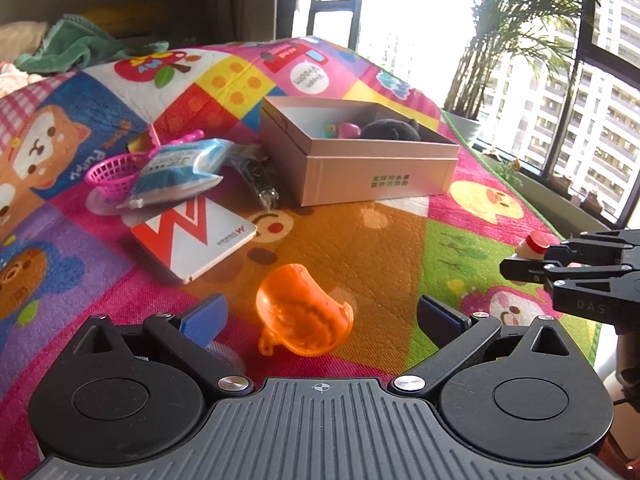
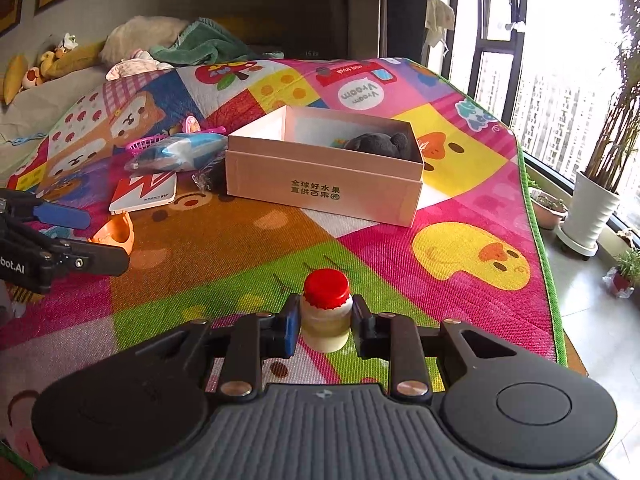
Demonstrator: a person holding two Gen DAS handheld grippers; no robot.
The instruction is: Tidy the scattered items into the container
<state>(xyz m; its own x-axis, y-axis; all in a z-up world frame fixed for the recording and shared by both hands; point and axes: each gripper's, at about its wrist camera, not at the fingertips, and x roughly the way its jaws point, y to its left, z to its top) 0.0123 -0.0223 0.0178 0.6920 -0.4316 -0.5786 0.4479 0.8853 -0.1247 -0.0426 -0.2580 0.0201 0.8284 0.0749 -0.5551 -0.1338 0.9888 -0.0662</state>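
Observation:
An open pink cardboard box (image 1: pixel 376 176) (image 2: pixel 320 188) stands on the colourful play mat, holding a black plush toy (image 1: pixel 390 130) (image 2: pixel 380 142) and a small pink toy (image 1: pixel 347 130). My left gripper (image 1: pixel 320 312) is open, its fingers on either side of an orange toy scoop (image 1: pixel 304 312) (image 2: pixel 116 232) lying on the mat. My right gripper (image 2: pixel 325 320) is shut on a small white bottle with a red cap (image 2: pixel 325 308) (image 1: pixel 530 246), low over the mat, right of the left gripper.
Left of the box lie a red-and-white card box (image 1: pixel 196 236) (image 2: pixel 144 190), a blue-white packet (image 1: pixel 180 172) (image 2: pixel 180 152), a pink toy basket (image 1: pixel 110 174) and a clear bag of dark items (image 1: pixel 256 176). The mat's green edge (image 2: pixel 540 240) drops off at right toward potted plants (image 2: pixel 592 208).

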